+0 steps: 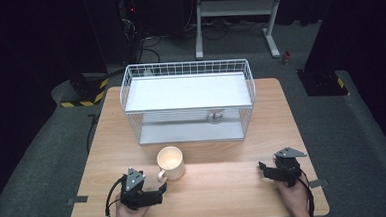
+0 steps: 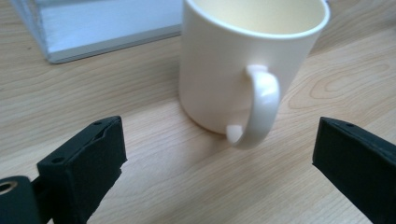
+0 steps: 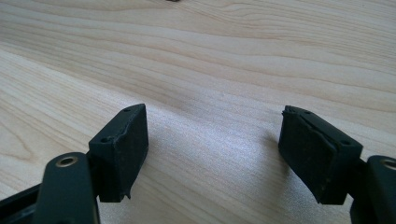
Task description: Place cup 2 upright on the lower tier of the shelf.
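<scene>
From above, the mug (image 1: 171,162) stands on the table (image 1: 235,181) before the rack (image 1: 188,101), untouched; the left gripper (image 1: 161,189) sits just beside its handle; along the left gripper, jaws spread, handle (image 2: 259,105) between them, nothing gripped yet; along the right gripper (image 3: 212,154), jaws spread over bare wood.

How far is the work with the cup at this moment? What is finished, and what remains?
Nothing looks finished yet. The cream mug stands upright on the table, in front of the white wire rack. In hand: the left hand-held gripper is open, lined up with the mug's handle but not touching it. The right hand-held gripper is open over bare wood. Grasping and moving the mug remain, presumably.
</scene>
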The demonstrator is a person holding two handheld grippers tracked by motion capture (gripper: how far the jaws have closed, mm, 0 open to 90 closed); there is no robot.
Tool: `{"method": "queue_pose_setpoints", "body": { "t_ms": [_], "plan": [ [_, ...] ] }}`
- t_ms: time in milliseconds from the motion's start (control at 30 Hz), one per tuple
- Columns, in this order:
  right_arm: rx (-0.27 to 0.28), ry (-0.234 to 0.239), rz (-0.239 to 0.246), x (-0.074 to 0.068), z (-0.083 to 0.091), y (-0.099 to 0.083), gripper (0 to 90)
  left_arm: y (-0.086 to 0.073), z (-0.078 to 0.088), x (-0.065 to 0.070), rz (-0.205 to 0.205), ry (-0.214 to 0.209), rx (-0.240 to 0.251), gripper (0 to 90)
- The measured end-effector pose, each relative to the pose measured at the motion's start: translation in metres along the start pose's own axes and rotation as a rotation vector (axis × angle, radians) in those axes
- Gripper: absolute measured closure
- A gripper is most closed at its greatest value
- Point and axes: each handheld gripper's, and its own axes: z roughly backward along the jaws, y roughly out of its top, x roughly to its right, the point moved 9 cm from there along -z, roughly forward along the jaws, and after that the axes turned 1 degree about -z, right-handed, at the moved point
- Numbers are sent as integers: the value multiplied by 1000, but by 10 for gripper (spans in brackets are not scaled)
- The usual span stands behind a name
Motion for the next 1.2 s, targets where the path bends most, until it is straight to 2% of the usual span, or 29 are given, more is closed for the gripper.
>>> {"method": "queue_pose_setpoints", "body": {
  "t_ms": [367, 500, 600, 733, 833, 967, 1100, 1200],
  "plan": [
    [0, 0, 0, 0, 0, 0, 241, 7, -15, 9, -21, -12, -11, 30],
    [0, 1, 0, 0, 0, 0, 241, 11, -19, 13, -15, -20, -5, 31],
    [0, 1, 0, 0, 0, 0, 241, 13, -23, 13, -37, -16, -15, 33],
    [0, 1, 0, 0, 0, 0, 240, 17, -28, 15, -31, -20, -21, 33],
    [0, 1, 0, 0, 0, 0, 240, 19, -33, 15, -54, -12, -29, 35],
    [0, 2, 1, 0, 0, 0, 238, 22, -39, 16, -47, -10, -30, 43],
    [-2, 2, 1, 0, 0, 0, 237, 24, -43, 17, -65, 0, -41, 52],
    [-1, 2, 3, 0, 0, 0, 236, 26, -45, 16, -56, 3, -35, 55]
  ]
}}
